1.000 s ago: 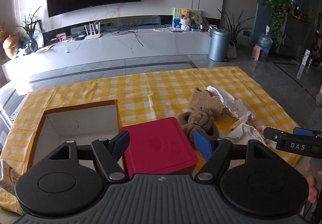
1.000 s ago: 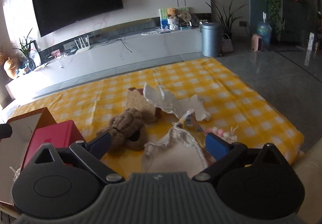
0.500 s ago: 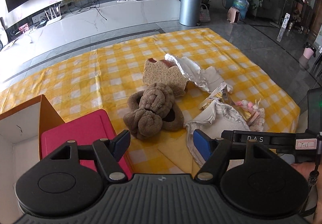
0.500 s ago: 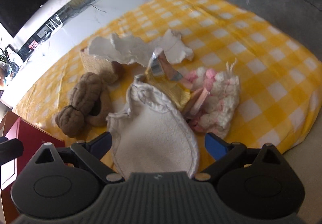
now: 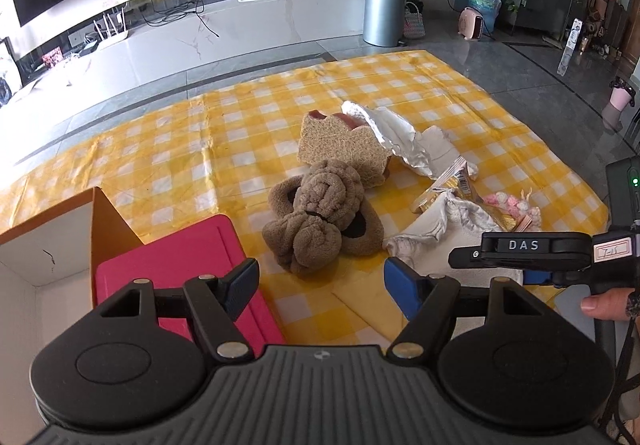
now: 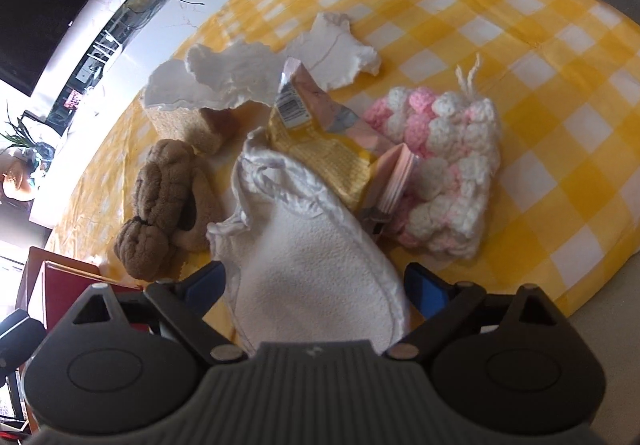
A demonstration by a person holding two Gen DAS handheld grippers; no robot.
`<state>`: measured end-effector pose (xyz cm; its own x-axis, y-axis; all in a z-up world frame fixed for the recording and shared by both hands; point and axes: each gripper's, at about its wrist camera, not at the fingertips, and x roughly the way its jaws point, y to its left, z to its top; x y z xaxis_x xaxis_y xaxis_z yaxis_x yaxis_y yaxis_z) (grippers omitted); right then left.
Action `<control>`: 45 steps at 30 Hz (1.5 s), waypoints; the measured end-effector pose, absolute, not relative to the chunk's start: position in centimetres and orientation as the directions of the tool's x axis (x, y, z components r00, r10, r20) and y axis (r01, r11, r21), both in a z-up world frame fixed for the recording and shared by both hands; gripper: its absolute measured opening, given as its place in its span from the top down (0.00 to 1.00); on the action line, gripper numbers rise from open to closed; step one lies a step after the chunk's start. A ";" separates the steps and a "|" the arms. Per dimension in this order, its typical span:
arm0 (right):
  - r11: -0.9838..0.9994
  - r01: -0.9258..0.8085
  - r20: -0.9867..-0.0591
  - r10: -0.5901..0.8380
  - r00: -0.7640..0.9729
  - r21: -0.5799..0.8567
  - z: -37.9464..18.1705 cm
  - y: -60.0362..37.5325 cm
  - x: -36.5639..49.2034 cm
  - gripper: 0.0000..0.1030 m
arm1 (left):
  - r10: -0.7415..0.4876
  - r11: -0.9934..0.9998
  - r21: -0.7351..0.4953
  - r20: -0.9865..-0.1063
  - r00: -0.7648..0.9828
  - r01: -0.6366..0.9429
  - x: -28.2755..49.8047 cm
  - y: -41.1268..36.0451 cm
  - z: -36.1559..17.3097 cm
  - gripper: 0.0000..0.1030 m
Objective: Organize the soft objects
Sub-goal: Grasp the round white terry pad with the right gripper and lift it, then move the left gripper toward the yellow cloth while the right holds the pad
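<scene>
A pile of soft things lies on the yellow checked cloth (image 5: 224,149). My left gripper (image 5: 322,285) is open, hovering just short of the brown plush bundle (image 5: 320,217), with nothing between its fingers. My right gripper (image 6: 316,283) is open and points steeply down, its blue pads standing either side of the near end of a white fleece cloth (image 6: 316,245) without pressing it. Beside that cloth lie a yellow packet (image 6: 320,153), a pink-and-white crochet piece (image 6: 452,173), a loofah pad (image 6: 188,125) and a crumpled white cloth (image 6: 248,77).
A red box lid (image 5: 180,265) and an open cardboard box (image 5: 52,245) sit at the left, near my left gripper. The right tool's black side bar (image 5: 532,245) and a person's thumb (image 5: 600,301) show at the right. Grey floor, a bin (image 5: 384,13) and a TV bench lie beyond.
The left gripper swung right from over the red lid toward the brown plush, then held still. The right gripper sank and tipped down until the white fleece cloth lay between its open fingers.
</scene>
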<state>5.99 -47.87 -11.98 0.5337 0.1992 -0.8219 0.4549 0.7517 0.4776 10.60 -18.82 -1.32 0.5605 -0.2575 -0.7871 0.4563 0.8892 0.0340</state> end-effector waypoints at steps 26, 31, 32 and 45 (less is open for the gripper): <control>0.777 0.199 -0.719 0.407 0.564 0.597 -10.6 -43.5 7.3 0.64 | -0.250 0.911 -0.002 -0.797 0.550 0.412 11.2 -14.9 -1.6 0.18; 0.767 0.192 -0.696 0.408 0.591 0.612 -10.5 -43.8 6.9 0.94 | -0.253 0.911 -0.005 -0.798 0.548 0.413 11.0 -14.7 -1.6 0.18; 0.760 0.184 -0.678 0.408 0.611 0.623 -10.2 -44.0 6.5 0.95 | -0.253 0.910 -0.005 -0.798 0.547 0.414 11.0 -14.6 -1.7 0.18; 0.959 0.127 -0.774 0.121 0.621 0.252 -6.7 -38.3 5.1 0.92 | -0.277 0.898 -0.013 -0.793 0.543 0.439 10.2 -14.4 -1.2 0.18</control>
<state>5.15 -38.29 -6.68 0.6214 0.1213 -0.7740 0.1272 0.9592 0.2524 10.17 -14.43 -1.23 0.5430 -0.2769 -0.7928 0.4389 0.8984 -0.0132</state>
